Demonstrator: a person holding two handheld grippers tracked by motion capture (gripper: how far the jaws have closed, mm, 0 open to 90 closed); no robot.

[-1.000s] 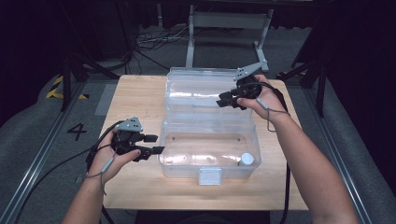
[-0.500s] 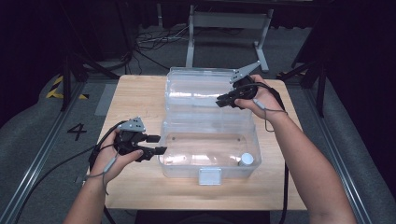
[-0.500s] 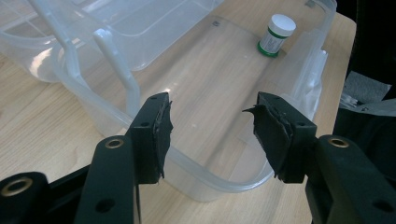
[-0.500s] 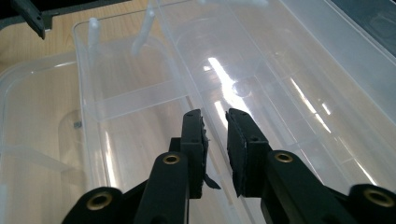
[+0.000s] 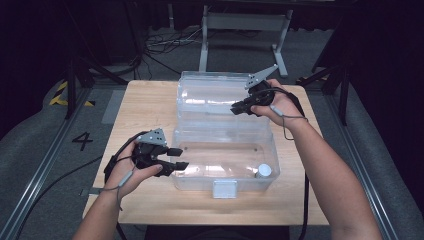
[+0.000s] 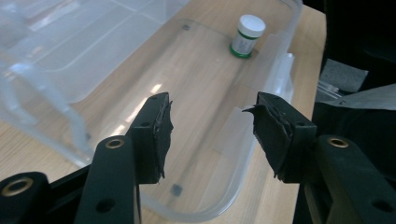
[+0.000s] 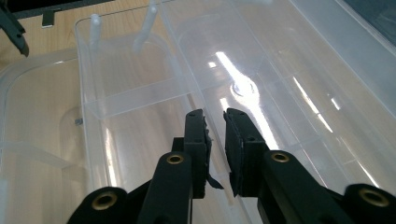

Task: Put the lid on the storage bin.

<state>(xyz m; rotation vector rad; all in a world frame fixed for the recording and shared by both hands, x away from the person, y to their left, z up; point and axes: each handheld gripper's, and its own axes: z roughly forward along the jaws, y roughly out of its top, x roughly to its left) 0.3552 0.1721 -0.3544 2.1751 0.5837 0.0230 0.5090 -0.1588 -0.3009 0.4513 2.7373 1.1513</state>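
Note:
A clear plastic box (image 5: 200,181) lies open on the wooden table, its lid (image 5: 210,92) folded back behind it. Inside, a small white-capped bottle (image 5: 263,171) (image 6: 246,29) stands upright in the front right corner. My left gripper (image 5: 179,158) (image 6: 210,126) is open at the box's left end wall, nothing between its jaws. My right gripper (image 5: 234,109) (image 7: 215,121) reaches over the lid's right side. Its jaws have just been closing and now stand narrow on the lid's raised rim (image 7: 187,79), which runs in between them.
A latch tab (image 5: 224,189) hangs on the box's front wall. Bare wooden table (image 5: 145,107) lies left of the box and along its front edge. Cables and a metal stand (image 5: 240,30) sit on the floor beyond the table.
The right gripper's jaws have narrowed onto the lid's rim. My left gripper has slid a little to the right, up to the box's left end.

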